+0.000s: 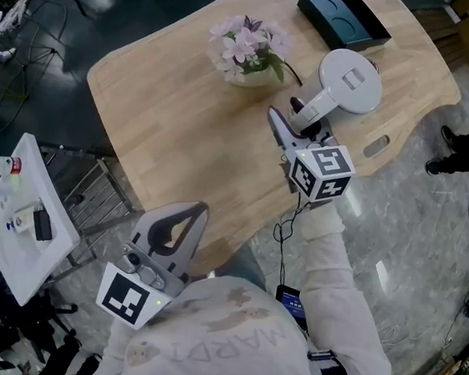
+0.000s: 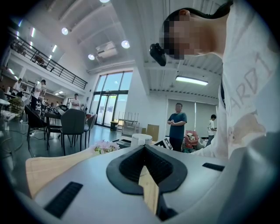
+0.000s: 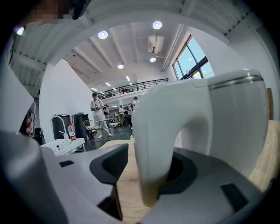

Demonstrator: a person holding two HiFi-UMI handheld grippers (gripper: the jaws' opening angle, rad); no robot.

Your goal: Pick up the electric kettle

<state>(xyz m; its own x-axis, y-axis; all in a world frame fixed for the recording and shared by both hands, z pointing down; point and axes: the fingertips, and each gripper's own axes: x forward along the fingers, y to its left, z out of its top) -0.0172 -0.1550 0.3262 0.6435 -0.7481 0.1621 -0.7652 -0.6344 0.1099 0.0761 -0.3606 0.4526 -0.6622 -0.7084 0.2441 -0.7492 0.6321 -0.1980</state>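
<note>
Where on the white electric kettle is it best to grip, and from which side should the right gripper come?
Grip the handle, the upright loop on the side of the kettle facing the person. Come from that near side with the right gripper, one jaw on each flank: the bar is slim, while the round body looks too wide.

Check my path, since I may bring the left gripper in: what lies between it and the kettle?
Bare tabletop, then the right gripper, its jaws apart around the kettle's handle; the head view shows this.
</note>
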